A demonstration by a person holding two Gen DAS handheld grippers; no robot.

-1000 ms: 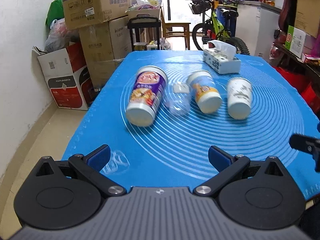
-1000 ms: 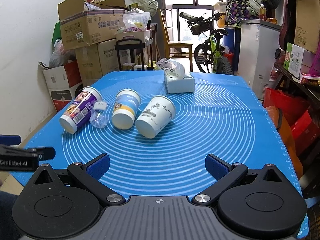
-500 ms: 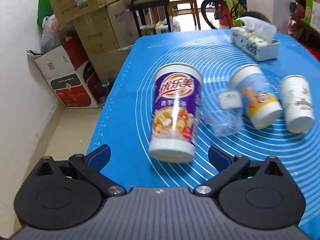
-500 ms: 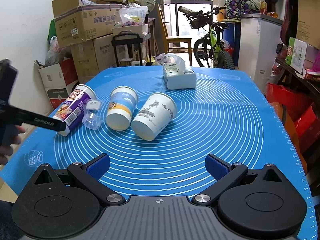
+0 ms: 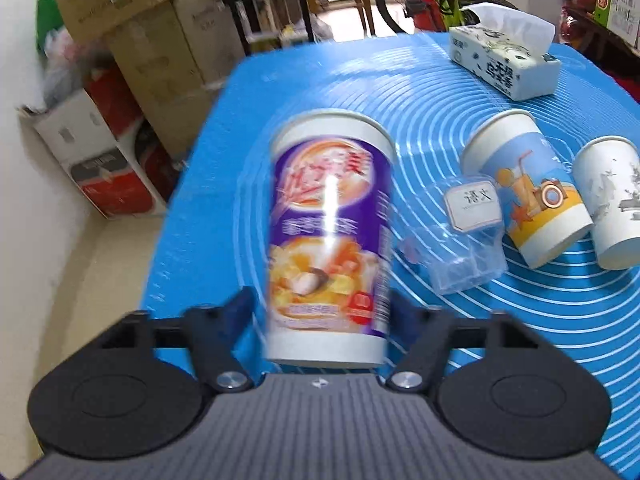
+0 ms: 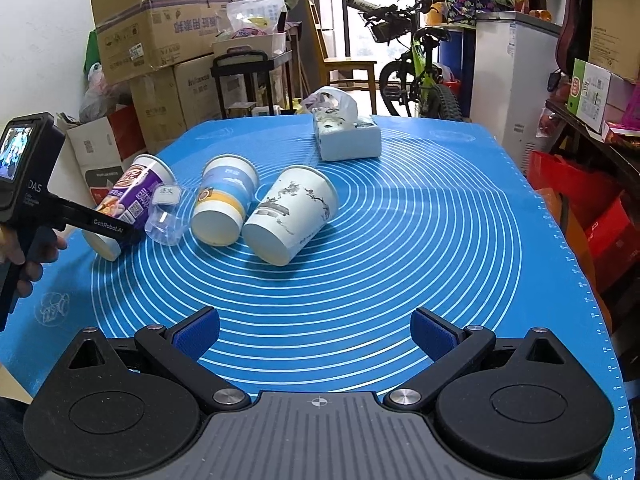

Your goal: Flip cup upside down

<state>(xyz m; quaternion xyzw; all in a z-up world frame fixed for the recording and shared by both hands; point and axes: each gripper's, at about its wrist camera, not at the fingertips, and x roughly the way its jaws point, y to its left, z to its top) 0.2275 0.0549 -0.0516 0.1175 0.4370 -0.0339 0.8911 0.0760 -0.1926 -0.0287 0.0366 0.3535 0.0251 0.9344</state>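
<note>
A white tissue box [image 6: 347, 140] sits at the far end of a blue mat [image 6: 420, 240] with white rings. Behind stand stacked cardboard boxes [image 6: 160, 40], a wooden chair [image 6: 340, 68] and a green bicycle [image 6: 416, 68].

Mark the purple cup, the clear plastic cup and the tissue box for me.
purple cup [image 5: 328, 236], left wrist view, printed side wall.
clear plastic cup [image 5: 468, 256], left wrist view, transparent side.
tissue box [image 6: 348, 142], right wrist view, front face.

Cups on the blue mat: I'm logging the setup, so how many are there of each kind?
Printed paper cups: 3 (purple cup, blue-and-orange cup, white ink-print cup)
Clear plastic cups: 1 (clear cup)
Total: 4, all lying on their sides; the left gripper fingers flank the purple cup's base.
</note>
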